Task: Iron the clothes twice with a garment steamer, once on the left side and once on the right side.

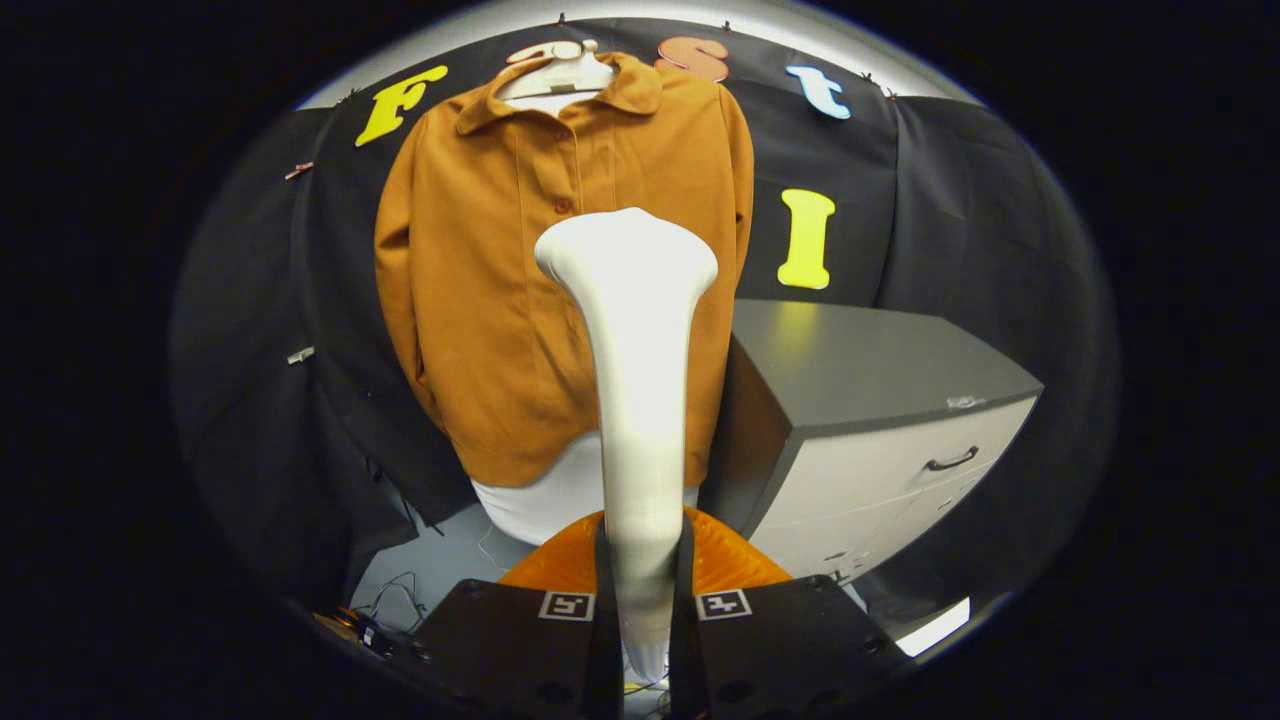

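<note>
jaws (pixel 640 600) clamped on white garment steamer (pixel 635 330), its flared head before hanging rust-orange shirt (pixel 480 300).

The gripper (pixel 640 600) has its jaws clamped on the white garment steamer (pixel 636 400), which rises upright before the orange shirt (pixel 480 300) hanging beside a grey cabinet (pixel 880 400).

You are looking at a grey cabinet (pixel 880 370) sitting right of centre, its pale drawer fronts (pixel 900 470) carrying a dark handle (pixel 951 461); loose cables (pixel 395 595) are trailing over the near-left floor.
</note>
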Motion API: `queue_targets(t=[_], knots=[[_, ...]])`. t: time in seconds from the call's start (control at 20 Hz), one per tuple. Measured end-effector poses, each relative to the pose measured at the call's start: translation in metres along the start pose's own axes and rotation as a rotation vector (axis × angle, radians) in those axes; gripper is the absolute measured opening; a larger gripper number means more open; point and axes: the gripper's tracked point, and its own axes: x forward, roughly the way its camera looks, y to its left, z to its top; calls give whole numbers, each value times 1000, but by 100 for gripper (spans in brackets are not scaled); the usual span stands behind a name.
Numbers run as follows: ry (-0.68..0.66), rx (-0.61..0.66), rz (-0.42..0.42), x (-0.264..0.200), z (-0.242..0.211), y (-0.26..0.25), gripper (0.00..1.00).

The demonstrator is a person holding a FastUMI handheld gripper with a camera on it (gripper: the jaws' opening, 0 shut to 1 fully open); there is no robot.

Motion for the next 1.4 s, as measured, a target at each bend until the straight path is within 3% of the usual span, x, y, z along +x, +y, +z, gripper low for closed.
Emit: queue_targets(t=[0.4, 0.6, 0.95, 1.4], knots=[[-259, -69, 63, -18, 143, 57, 22], [-326, -103, 97, -11, 179, 101, 21], [-311, -158, 101, 32, 166, 160, 21], [-239, -230, 15, 92, 109, 169, 22]])
